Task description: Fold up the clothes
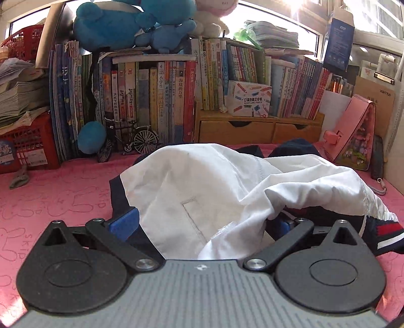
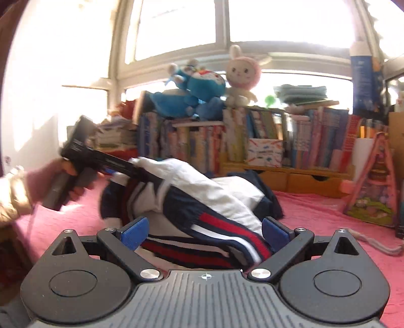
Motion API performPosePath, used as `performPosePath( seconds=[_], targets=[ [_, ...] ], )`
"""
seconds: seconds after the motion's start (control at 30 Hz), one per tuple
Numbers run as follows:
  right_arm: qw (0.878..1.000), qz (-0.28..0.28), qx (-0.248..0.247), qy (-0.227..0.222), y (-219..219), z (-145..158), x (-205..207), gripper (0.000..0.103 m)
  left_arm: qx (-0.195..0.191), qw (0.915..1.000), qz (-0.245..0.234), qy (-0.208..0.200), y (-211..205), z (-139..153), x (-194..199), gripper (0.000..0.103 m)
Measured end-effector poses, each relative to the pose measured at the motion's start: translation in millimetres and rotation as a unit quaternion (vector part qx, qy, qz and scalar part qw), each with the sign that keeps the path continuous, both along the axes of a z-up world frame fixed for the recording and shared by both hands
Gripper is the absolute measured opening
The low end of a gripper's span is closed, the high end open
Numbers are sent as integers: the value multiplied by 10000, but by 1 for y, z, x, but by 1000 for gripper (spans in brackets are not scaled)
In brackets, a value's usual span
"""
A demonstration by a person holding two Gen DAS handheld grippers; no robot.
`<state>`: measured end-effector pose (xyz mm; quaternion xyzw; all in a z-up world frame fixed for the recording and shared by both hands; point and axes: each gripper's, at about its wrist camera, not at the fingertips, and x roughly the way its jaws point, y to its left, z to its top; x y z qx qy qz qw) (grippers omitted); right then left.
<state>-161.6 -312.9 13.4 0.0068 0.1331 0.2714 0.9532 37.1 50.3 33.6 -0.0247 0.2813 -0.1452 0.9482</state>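
A navy jacket with white lining [image 1: 189, 181] and a red-and-white striped hem [image 2: 227, 227] lies bunched on the pink patterned cloth [image 1: 63, 196]. My left gripper [image 1: 203, 223] stands wide open, and the white lining is draped between and over its blue pads [image 1: 123, 222]; the right pad is half hidden by fabric. In the right wrist view a hand holds that left gripper [image 2: 141, 171] at the left, its fingers reaching under the white cloth. My right gripper [image 2: 204, 233] is open wide at the near side of the jacket, with the striped hem lying between its pads [image 2: 133, 234].
Rows of books [image 1: 156, 101] with plush toys [image 1: 121, 22] on top stand along the back. In front of them are a wooden drawer unit [image 1: 252, 128], a model bicycle [image 1: 128, 141], red baskets [image 1: 27, 148] at left and a pink house-shaped box [image 1: 356, 136] at right.
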Motion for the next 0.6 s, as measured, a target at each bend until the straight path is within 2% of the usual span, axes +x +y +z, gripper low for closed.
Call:
performPosePath(
  seconds=[0.03,0.07,0.1,0.17,0.2,0.23,0.33,0.4,0.43,0.5,0.53,0.6],
  targets=[
    [9976,562,388,127,4,2,-1,97,-162,9998,-133,1,4,0,-3,103],
    [9939,916,543,293,15,2,5,97,-324,9991,-267,3,8,1,-6,103],
    [9921,1097,436,416,34,-1,14,97,-394,9987,-322,-8,11,2,-10,103],
    [9915,1188,-171,497,79,-12,37,86,-370,9988,-307,-70,15,3,-18,103],
    [9897,1237,-486,527,101,-18,49,70,-343,9989,-298,-98,16,4,-22,103],
    [9860,1423,-622,609,120,-25,65,65,-315,9990,-289,-125,18,6,-26,103],
    [9720,1965,-1000,809,174,-43,111,65,-420,9987,-230,-156,26,7,-35,103],
    [9681,2015,-1321,684,202,-45,134,68,-486,9984,-161,-240,31,8,-43,103],
    [9675,1980,-1470,555,213,-44,144,75,-535,9980,-135,-292,36,9,-48,103],
    [9624,2102,-1618,591,224,-44,165,89,-638,9972,-109,-379,46,9,-57,103],
    [9591,2222,-1574,770,228,-46,174,93,-695,9967,-101,-418,53,7,-61,103],
    [9517,2432,-1433,1207,232,-52,189,93,-646,9970,71,-423,63,2,-63,103]
  ],
)
